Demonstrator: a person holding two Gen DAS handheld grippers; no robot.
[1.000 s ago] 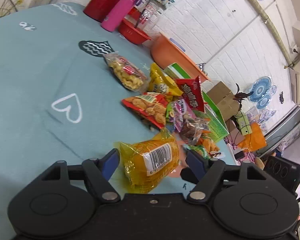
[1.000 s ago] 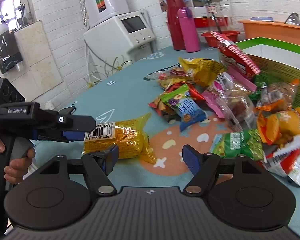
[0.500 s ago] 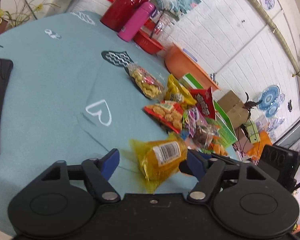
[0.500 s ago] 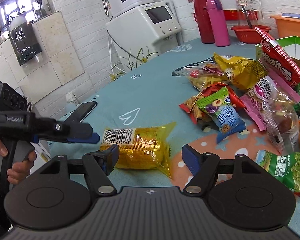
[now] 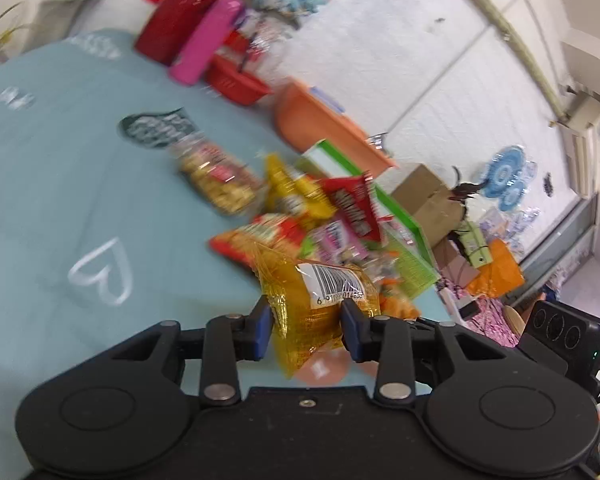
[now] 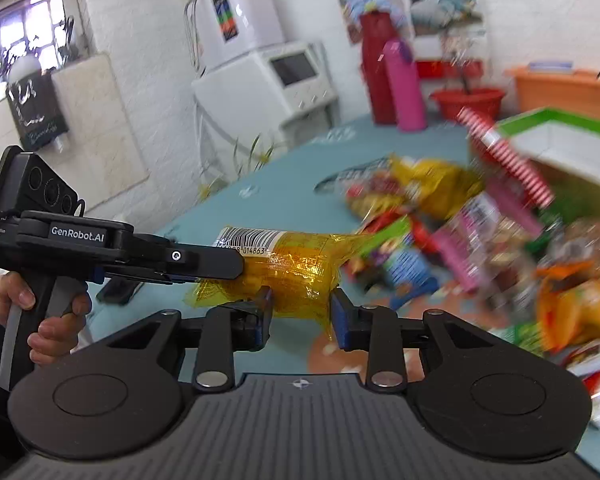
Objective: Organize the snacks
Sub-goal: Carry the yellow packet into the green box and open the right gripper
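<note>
The left gripper (image 5: 307,330) pinches the yellow packet (image 5: 320,300) by its lower part, both blue pads pressed into the foil, and holds it above the teal table (image 5: 60,200), barcode label up. From the right wrist view the right gripper (image 6: 301,312) flanks the same packet's middle, its pads (image 6: 338,316) at the foil's sides; whether they squeeze it I cannot tell. The left gripper's black finger crosses in from the left there, a hand (image 6: 40,320) on its grip. Beyond the packet lies a blurred heap of snacks (image 5: 300,208) on the table, next to a green-rimmed box (image 6: 560,140). Further back stand a pink bottle (image 5: 204,40), a red flask (image 6: 376,68) and a red basket (image 5: 236,80).
</note>
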